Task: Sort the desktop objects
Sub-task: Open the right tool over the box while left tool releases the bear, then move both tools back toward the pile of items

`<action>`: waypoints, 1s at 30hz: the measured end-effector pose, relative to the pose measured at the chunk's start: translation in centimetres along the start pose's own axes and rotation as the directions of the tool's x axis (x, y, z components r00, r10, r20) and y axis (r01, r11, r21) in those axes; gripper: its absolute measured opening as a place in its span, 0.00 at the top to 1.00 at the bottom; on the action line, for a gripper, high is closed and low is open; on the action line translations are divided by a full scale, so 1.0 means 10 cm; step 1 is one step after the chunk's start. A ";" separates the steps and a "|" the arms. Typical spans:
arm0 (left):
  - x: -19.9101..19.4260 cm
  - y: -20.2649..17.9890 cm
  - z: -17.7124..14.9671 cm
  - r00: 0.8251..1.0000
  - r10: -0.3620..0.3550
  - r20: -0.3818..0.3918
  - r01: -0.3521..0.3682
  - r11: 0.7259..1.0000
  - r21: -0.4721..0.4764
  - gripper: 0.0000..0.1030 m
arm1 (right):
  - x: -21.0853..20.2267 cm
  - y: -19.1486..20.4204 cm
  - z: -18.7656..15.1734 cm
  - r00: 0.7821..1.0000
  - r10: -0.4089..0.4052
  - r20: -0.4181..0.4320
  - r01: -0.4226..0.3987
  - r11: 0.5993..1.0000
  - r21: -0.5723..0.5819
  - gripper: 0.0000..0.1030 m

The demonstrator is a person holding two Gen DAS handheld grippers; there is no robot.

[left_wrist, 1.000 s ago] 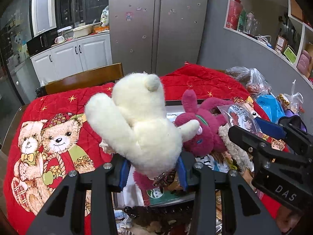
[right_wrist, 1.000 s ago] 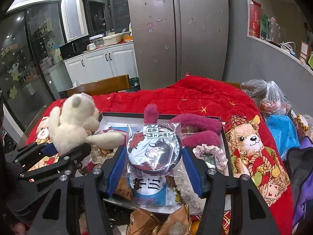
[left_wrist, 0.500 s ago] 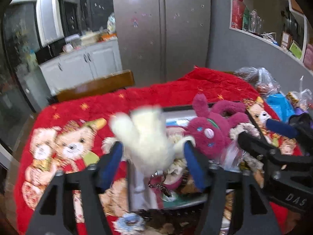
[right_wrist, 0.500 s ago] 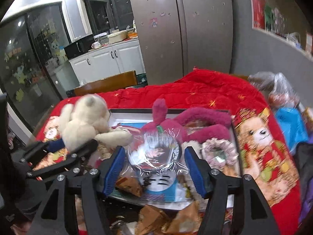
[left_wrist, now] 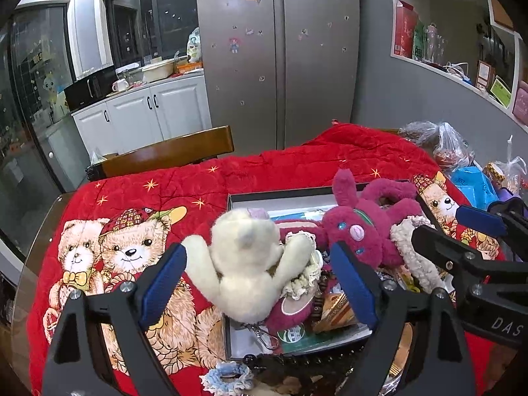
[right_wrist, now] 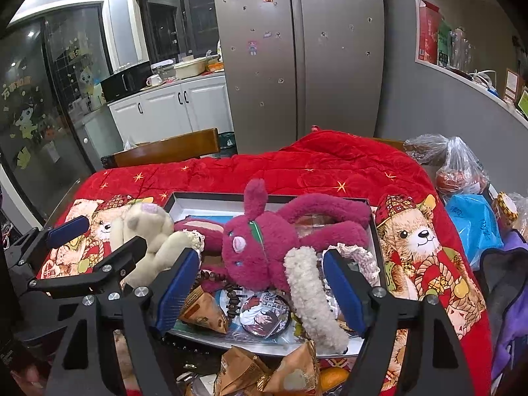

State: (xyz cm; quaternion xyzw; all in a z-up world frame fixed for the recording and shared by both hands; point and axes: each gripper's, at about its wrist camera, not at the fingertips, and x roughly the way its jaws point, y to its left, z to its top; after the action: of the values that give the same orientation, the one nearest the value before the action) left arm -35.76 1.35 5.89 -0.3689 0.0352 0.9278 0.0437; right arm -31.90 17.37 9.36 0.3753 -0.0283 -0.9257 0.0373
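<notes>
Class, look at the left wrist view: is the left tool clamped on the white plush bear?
No: the left tool is open, both pads clear of the white plush bear.

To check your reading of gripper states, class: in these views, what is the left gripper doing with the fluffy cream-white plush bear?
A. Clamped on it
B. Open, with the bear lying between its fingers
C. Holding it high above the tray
B: the left gripper stands open, its blue pads clear of the fluffy cream-white plush bear, which lies on the black-rimmed tray.
</notes>
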 end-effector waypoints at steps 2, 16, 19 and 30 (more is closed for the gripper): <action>-0.02 0.00 0.00 1.000 -0.001 0.008 0.001 1.000 0.002 0.13 | 0.00 0.00 0.00 1.000 0.005 0.001 -0.005 1.000 0.001 0.22; -0.19 -0.01 0.03 0.999 -0.020 0.035 0.020 1.000 -0.009 0.13 | -0.10 -0.02 0.02 1.000 0.007 0.018 -0.007 1.000 0.005 0.22; -0.39 0.00 0.06 0.997 -0.033 0.068 0.035 0.999 -0.018 0.13 | -0.22 0.00 0.04 0.999 0.014 0.044 -0.014 1.000 0.005 0.22; -1.30 0.08 -0.01 0.980 -0.084 0.179 0.094 0.994 -0.049 0.13 | -0.93 0.07 0.02 0.980 0.108 0.167 -0.113 0.993 0.019 0.22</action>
State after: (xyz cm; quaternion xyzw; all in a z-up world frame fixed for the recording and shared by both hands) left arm -26.35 -0.16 14.75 -0.2876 -0.0120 0.9545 0.0777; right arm -25.37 17.53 15.99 0.2952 -0.0654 -0.9498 0.0808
